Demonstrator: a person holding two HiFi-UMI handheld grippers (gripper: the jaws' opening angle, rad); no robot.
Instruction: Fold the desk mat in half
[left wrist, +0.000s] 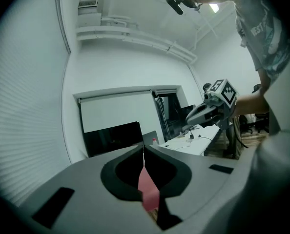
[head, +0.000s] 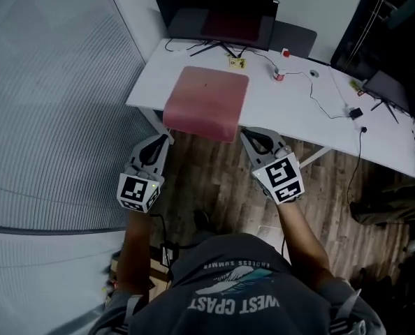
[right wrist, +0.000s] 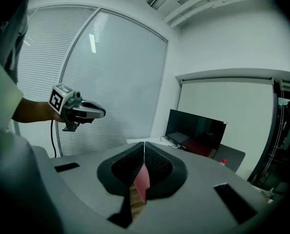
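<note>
The desk mat (head: 206, 100), a plain dusty-pink sheet with rounded corners, is lying flat on the left part of the white desk (head: 298, 110), in front of the dark monitor (head: 218, 19). Its near edge is jutting out past the desk's near rim. The left gripper (head: 164, 139) is pinching the mat's near left corner, its jaws pressed together on a thin pink sliver. The right gripper (head: 246, 135) is clamping the near right corner in the same way.
</note>
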